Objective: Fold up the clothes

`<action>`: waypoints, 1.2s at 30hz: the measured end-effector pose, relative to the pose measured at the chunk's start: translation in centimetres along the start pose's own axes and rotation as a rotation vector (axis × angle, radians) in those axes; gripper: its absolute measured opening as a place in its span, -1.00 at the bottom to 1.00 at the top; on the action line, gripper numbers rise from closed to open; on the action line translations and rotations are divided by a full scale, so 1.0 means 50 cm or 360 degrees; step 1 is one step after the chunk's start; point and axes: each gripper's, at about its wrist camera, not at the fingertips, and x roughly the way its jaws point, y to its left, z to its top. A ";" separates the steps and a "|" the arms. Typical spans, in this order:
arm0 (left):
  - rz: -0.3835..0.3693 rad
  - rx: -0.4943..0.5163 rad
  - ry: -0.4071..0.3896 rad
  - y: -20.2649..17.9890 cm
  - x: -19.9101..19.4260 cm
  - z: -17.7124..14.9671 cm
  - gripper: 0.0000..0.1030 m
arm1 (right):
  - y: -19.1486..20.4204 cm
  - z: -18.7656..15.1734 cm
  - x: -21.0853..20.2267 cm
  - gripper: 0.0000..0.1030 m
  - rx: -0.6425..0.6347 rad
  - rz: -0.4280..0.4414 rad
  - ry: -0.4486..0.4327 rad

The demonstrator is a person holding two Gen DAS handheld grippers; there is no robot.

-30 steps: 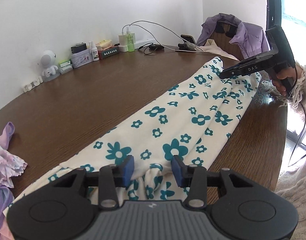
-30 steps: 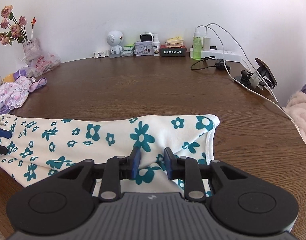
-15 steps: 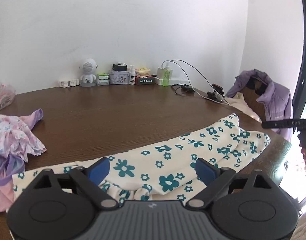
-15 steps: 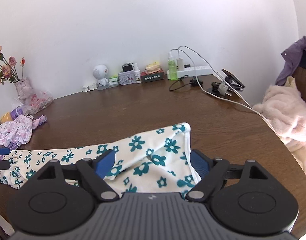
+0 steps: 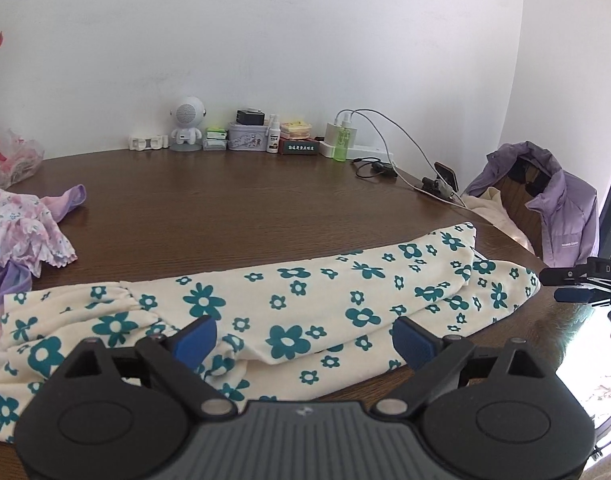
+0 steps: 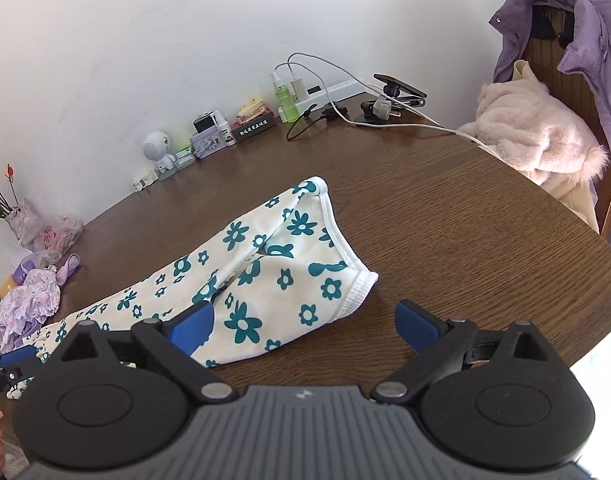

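A cream garment with teal flowers [image 5: 305, 280] lies folded lengthwise across the brown wooden table [image 5: 225, 208]. My left gripper [image 5: 303, 338] hovers just above its gathered left end, jaws wide, no cloth pinched. In the right wrist view the garment's hemmed end [image 6: 273, 264] lies ahead of my right gripper [image 6: 305, 324], whose jaws are opening with nothing pressed between the pads. The left pad overlaps the cloth, the right pad stands over bare wood. Each gripper shows in the other's view: the right gripper [image 5: 561, 284] at the garment's far end, the left gripper [image 6: 9, 362] at the lower left.
A pile of pink and lilac clothes [image 5: 21, 232] sits at the table's left. Small boxes, a robot figure [image 5: 187, 126], a green bottle [image 5: 343, 144], cables and a phone stand [image 6: 397, 92] line the wall. A chair with a purple jacket [image 6: 577, 40] and fluffy pink coat [image 6: 537, 136] stands right.
Both grippers let go of the flowered garment and opened wide. They drew back a little and rolled, and the garment now rests flat on the table.
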 end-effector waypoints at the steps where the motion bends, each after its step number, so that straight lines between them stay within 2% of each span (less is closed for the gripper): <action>1: 0.0005 0.0004 0.0002 -0.004 -0.001 -0.001 0.91 | 0.002 -0.001 0.002 0.97 0.0000 0.0012 0.0003; 6: 0.0011 0.0066 0.0000 -0.024 -0.003 -0.003 0.96 | 0.008 -0.005 0.019 0.98 -0.0003 0.0053 0.0045; 12: -0.0126 0.0172 -0.0017 -0.058 0.035 0.030 0.91 | -0.007 -0.006 0.039 0.98 0.0087 0.0101 0.0052; 13: -0.0178 0.0220 -0.0018 -0.072 0.050 0.042 0.79 | -0.009 -0.007 0.045 0.98 0.0112 0.0124 0.0057; 14: -0.0231 0.0268 -0.0017 -0.087 0.065 0.055 0.47 | -0.011 -0.006 0.051 0.97 0.0130 0.0141 0.0050; 15: -0.0289 0.0320 0.0006 -0.103 0.087 0.069 0.28 | -0.011 -0.006 0.055 0.97 0.0143 0.0154 0.0037; 16: -0.0345 0.0371 0.0028 -0.119 0.109 0.082 -0.05 | -0.011 -0.005 0.060 0.95 0.0158 0.0163 0.0026; 17: -0.0380 0.0416 0.0053 -0.140 0.135 0.094 -0.19 | -0.011 -0.003 0.064 0.94 0.0175 0.0169 0.0016; 21: -0.0444 0.0571 0.0116 -0.220 0.240 0.125 -0.19 | -0.024 0.008 0.085 0.79 0.0279 0.0198 -0.0036; 26: -0.0455 0.0559 0.0249 -0.267 0.348 0.126 -0.21 | -0.054 0.018 0.098 0.61 0.0402 0.0220 -0.0075; 29: -0.0458 0.0572 0.0255 -0.273 0.362 0.115 -0.21 | -0.061 0.021 0.106 0.59 0.0440 0.0246 -0.0085; 36: -0.0485 0.0493 0.0265 -0.252 0.352 0.109 -0.22 | -0.039 0.029 0.144 0.47 0.0411 0.0277 -0.0083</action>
